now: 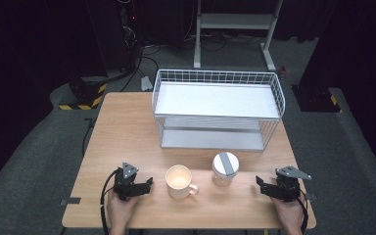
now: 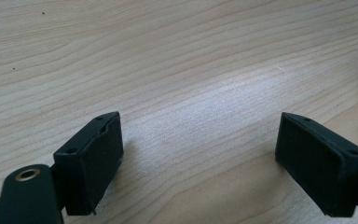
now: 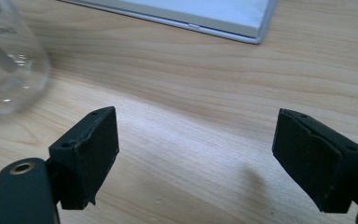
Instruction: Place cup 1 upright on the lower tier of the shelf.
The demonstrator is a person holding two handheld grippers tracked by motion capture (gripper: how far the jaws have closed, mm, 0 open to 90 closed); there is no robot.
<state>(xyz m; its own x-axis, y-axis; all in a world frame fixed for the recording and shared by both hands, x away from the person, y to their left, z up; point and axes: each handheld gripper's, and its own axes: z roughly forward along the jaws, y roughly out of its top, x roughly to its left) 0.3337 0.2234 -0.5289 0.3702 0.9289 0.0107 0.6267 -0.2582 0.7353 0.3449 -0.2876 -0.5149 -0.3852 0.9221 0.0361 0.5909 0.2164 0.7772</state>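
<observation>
Two tongs: both held low over the near edge of the wooden bench (image 1: 127, 127), one per hand, well apart.
Left tongs (image 1: 148, 182): jaws spread wide, nothing gripped; bare wood grain seen between them in the left gripper view (image 2: 198, 154).
Right tongs (image 1: 259, 182): jaws spread wide, nothing gripped; bare wood seen between them in the right gripper view (image 3: 196, 156).
Left hand (image 1: 121, 208): wrapped round the tongs body at the bench's near-left edge; black cable (image 1: 105, 196) looped beside it.
Right hand (image 1: 289, 210): same grip at the near-right edge.
Mug (image 1: 179, 181): cream, upright, handle turned toward the jar, just right of the left tongs.
Jar (image 1: 224, 169): clear glass, upright, grey-and-white lid on; between the mug and the right tongs, apart from both. Its glass base is seen at upper left in the right gripper view (image 3: 9, 70).
Wire rack (image 1: 218, 110): white, two shelves, at the far half of the bench behind the mug and jar; both shelves bare.
In the way: mug and jar are lined up between the two tongs; rack front stands just behind them.
Floor: dark, cables and a white stand frame (image 1: 235, 22) beyond the bench.
</observation>
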